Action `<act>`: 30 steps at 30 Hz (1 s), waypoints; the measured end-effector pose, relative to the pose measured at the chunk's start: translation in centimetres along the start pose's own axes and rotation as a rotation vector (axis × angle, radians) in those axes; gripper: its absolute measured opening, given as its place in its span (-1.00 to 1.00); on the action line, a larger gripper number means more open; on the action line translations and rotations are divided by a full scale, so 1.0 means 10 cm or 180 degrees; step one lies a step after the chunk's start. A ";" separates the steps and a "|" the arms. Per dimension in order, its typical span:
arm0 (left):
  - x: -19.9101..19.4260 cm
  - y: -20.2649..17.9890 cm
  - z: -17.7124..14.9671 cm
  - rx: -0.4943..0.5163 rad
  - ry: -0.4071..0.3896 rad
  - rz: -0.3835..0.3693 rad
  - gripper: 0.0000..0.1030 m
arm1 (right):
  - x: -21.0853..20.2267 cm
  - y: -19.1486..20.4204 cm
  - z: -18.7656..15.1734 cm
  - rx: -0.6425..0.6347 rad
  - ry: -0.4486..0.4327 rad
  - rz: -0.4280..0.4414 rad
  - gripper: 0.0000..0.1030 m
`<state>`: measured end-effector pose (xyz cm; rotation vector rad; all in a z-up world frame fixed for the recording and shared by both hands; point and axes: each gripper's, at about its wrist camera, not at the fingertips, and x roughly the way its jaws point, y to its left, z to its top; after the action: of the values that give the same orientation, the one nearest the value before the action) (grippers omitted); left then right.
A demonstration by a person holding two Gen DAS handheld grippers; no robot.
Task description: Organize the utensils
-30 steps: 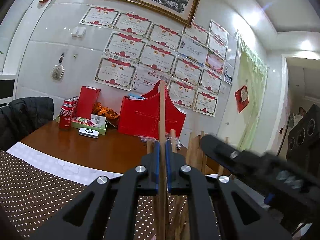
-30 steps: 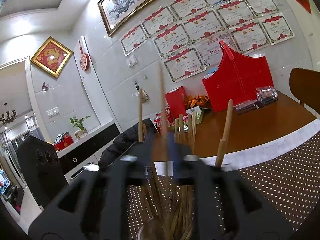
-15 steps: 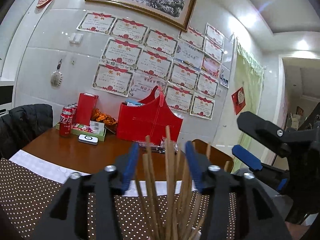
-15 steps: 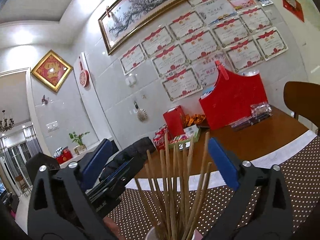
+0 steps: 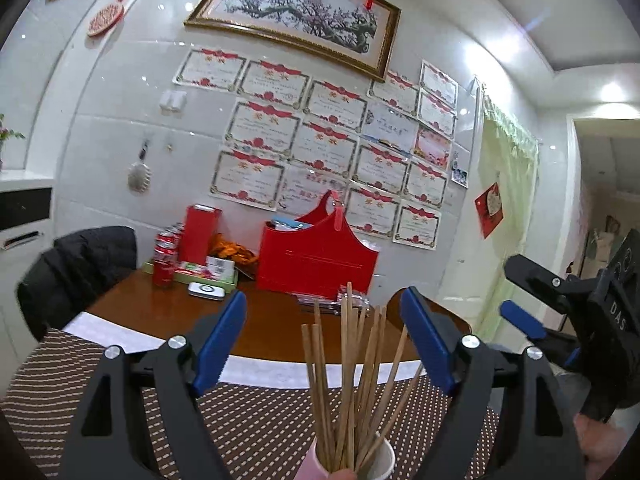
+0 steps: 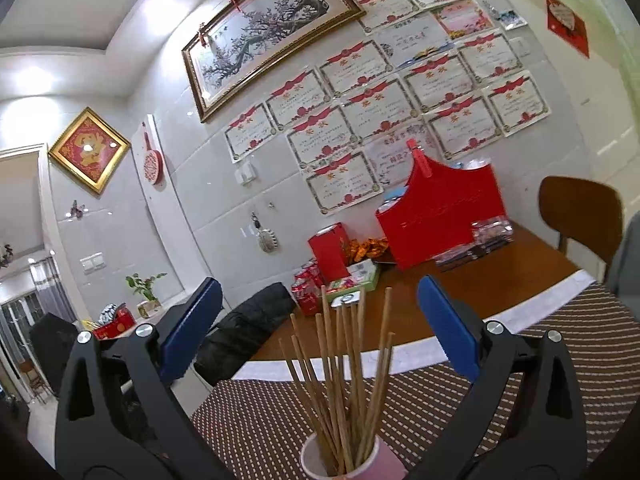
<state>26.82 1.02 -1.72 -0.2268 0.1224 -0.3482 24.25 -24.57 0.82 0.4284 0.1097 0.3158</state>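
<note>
Several wooden chopsticks (image 5: 348,376) stand fanned out in a pink-and-white cup (image 5: 380,462) on the dotted brown mat (image 5: 256,428). My left gripper (image 5: 324,344) is wide open and empty, its blue pads on either side above the chopstick tops. In the right wrist view the same chopsticks (image 6: 340,380) stand in the cup (image 6: 312,462), and my right gripper (image 6: 320,324) is wide open and empty around them. The right gripper also shows at the right edge of the left wrist view (image 5: 568,308).
A red basket (image 5: 316,260), red box, drink cans (image 5: 164,256) and snack packs stand at the back of the wooden table (image 5: 168,308) against the wall. A black jacket (image 5: 76,268) hangs on a chair at left. A brown chair (image 6: 580,208) stands at right.
One second ago each gripper was shut on a chopstick above the cup. Both have opened wide, the chopsticks now stand in the cup, and both grippers have drawn back.
</note>
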 end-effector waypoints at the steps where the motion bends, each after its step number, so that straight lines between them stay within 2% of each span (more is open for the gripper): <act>1: -0.08 -0.02 0.02 0.0021 -0.0004 0.0029 0.56 | -0.07 0.02 0.02 -0.0013 0.0016 -0.0029 0.88; 6: -0.60 -0.18 0.10 0.0208 0.0021 0.0209 0.62 | -0.51 0.17 0.11 -0.0151 0.0114 -0.0287 0.88; 13: -1.35 -0.55 0.19 0.0513 0.0307 0.0670 0.62 | -1.11 0.50 0.09 -0.0321 0.0386 -0.0583 0.88; 17: -1.72 -0.67 0.20 0.0487 0.0466 0.0823 0.62 | -1.39 0.70 -0.02 -0.0440 0.0564 -0.0658 0.88; 21: -2.03 -0.77 0.16 0.0484 0.0521 0.0962 0.62 | -1.64 0.89 -0.15 -0.0579 0.0664 -0.0721 0.88; 30: -2.58 -0.96 0.14 0.0473 0.0462 0.1105 0.62 | -2.05 1.25 -0.27 -0.0808 0.0622 -0.0804 0.88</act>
<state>-0.11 1.62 4.02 -0.0307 0.2738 -0.0271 0.94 -19.35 4.53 0.1283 0.3083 0.1193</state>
